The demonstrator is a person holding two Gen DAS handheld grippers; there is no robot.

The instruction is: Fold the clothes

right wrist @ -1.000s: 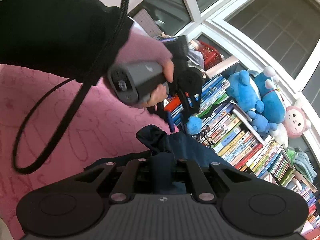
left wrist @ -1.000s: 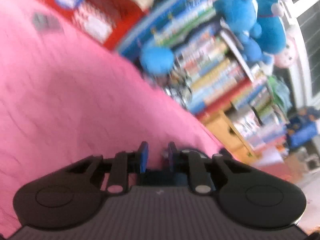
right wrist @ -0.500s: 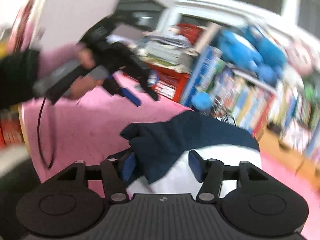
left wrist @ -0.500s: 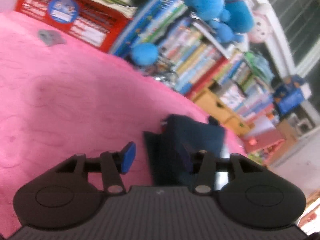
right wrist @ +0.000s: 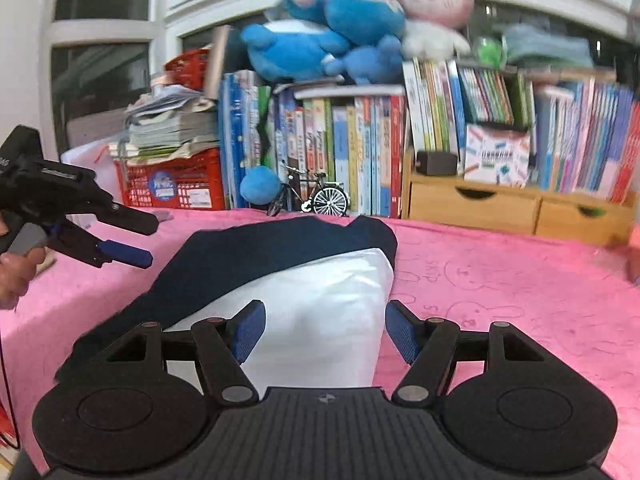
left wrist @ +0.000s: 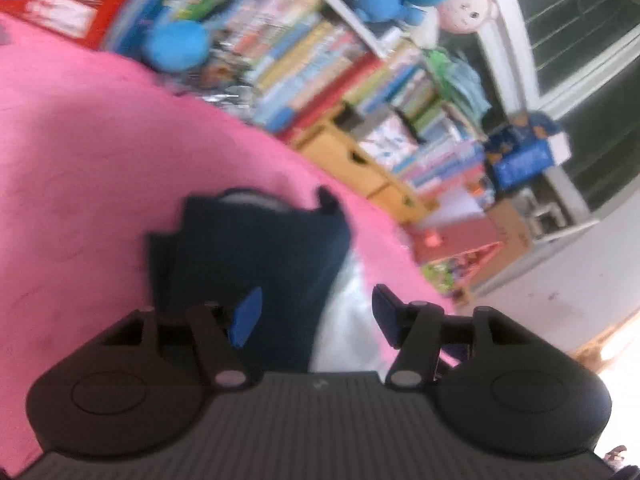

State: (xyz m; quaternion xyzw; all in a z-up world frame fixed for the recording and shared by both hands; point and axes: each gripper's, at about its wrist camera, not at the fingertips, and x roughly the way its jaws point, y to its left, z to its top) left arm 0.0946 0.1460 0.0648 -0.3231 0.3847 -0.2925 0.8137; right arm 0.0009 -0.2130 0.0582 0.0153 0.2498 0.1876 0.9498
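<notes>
Right gripper (right wrist: 322, 330): spread wide, blue pads clear of the cloth, nothing held. Left gripper (left wrist: 314, 314): opening, pads apart, nothing pinched, also seen at the left edge of the right wrist view (right wrist: 132, 240), gripped by a hand (right wrist: 16, 272). Below both: folded garment (right wrist: 288, 276), navy layer over white, lying flat on the pink bedspread (right wrist: 500, 280). Beyond: books (right wrist: 360, 152) upright, blue plush toys (right wrist: 320, 40) and pink plush rabbit (right wrist: 434, 12) on top, red crate (right wrist: 176, 184) under paper stacks, toy bicycle (right wrist: 316, 196), wooden drawers (right wrist: 512, 208).

Crowded bookshelf (right wrist: 360, 136), wooden drawers (right wrist: 516, 208), white-framed windows (right wrist: 108, 24) behind.
</notes>
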